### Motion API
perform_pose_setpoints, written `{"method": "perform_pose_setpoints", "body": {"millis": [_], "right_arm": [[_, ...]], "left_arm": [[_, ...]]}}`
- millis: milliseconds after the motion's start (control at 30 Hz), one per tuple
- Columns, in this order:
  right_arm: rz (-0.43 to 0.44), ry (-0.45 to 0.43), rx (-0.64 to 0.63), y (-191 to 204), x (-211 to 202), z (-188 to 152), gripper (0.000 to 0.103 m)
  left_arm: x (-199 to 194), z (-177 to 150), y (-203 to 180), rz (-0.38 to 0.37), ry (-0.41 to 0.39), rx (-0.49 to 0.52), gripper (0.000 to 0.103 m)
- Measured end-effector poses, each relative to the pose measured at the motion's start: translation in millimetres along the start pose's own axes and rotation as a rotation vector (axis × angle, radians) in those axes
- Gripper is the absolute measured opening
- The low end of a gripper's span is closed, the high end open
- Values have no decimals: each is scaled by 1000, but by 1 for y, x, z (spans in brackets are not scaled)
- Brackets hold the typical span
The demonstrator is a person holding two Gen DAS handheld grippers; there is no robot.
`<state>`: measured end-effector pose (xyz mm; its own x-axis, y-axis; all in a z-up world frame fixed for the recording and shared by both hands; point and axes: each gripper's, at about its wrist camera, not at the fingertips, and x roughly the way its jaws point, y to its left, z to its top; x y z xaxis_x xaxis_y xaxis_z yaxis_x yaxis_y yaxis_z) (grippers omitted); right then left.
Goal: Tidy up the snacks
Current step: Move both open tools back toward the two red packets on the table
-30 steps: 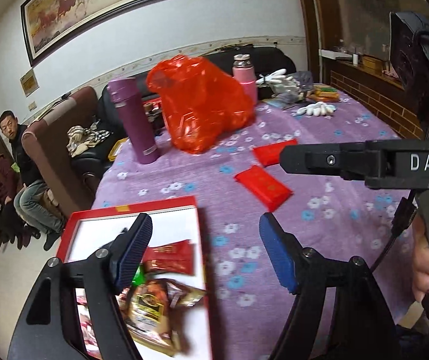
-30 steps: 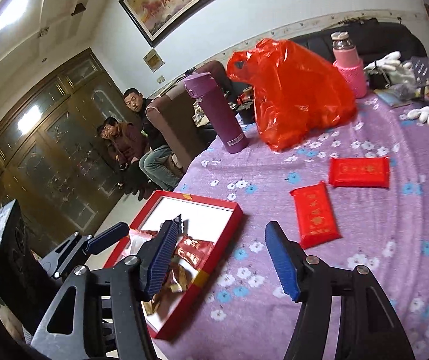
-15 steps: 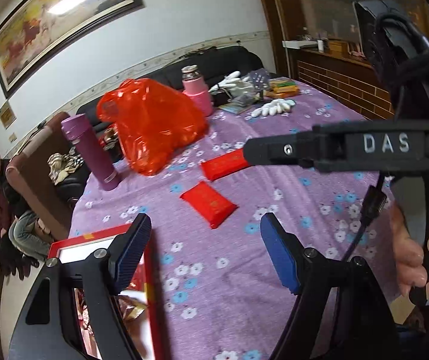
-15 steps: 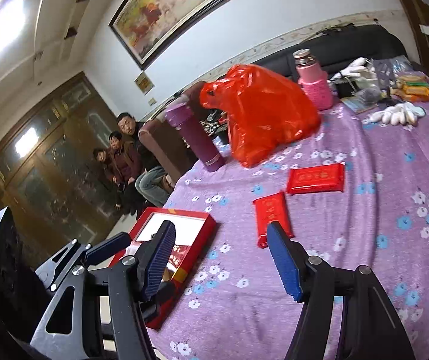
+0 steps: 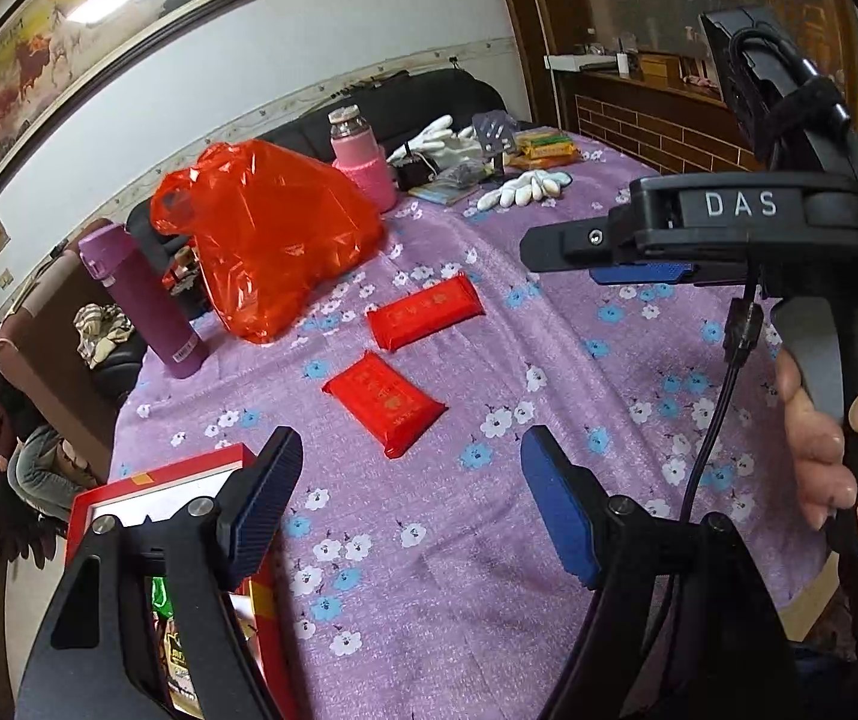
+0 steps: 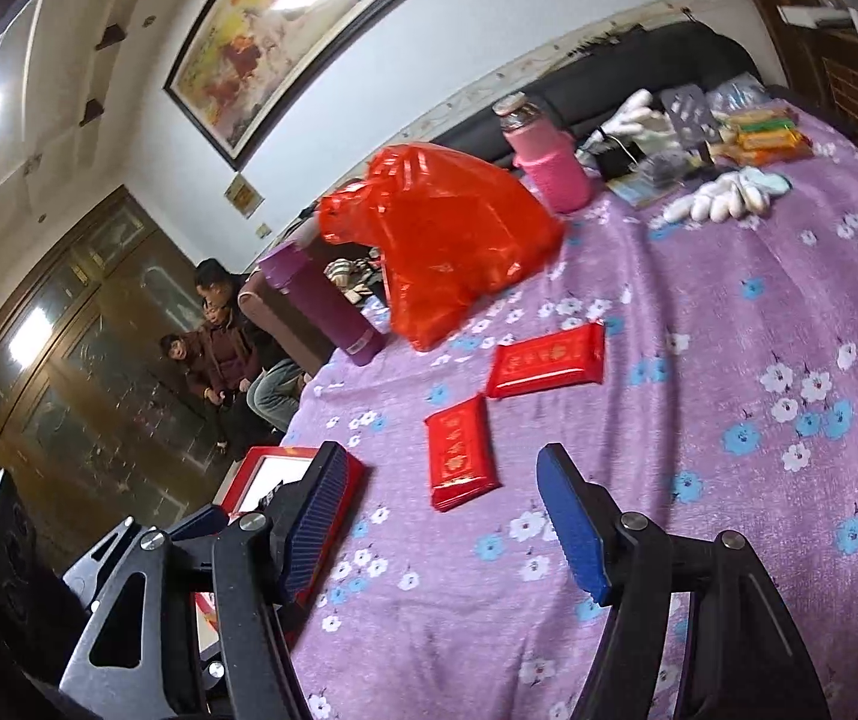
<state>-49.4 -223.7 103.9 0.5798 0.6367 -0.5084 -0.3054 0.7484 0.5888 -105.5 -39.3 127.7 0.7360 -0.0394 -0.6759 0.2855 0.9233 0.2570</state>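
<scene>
**Two red packs still wait on the cloth**

Left wrist view: the left gripper [image 5: 408,504] is wide open and holds nothing. A red snack pack [image 5: 384,402] lies at 12 o'clock, another red pack [image 5: 426,312] beyond it. The red box [image 5: 159,480] sits at 9 o'clock.

Right wrist view: the right gripper [image 6: 447,525] is wide open and empty, with the near pack [image 6: 459,450] just ahead. Next, I think, it must reach down and pinch it.
</scene>
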Motion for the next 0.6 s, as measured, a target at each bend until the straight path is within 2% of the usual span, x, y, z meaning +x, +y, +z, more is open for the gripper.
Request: {"method": "perform_pose_setpoints", "body": {"millis": [267,433,600], "right_arm": [[-39,61,-19,-15,26,6,68],[-168,97,-114,-39,36,26,68],[-239,139,-94,-71,63,59,71]], "left_arm": [[21,-2,13,-11,37,-19,75],[35,-12,38,6,70,-51,75],[59,-29,67,20,134,-122,75]]}}
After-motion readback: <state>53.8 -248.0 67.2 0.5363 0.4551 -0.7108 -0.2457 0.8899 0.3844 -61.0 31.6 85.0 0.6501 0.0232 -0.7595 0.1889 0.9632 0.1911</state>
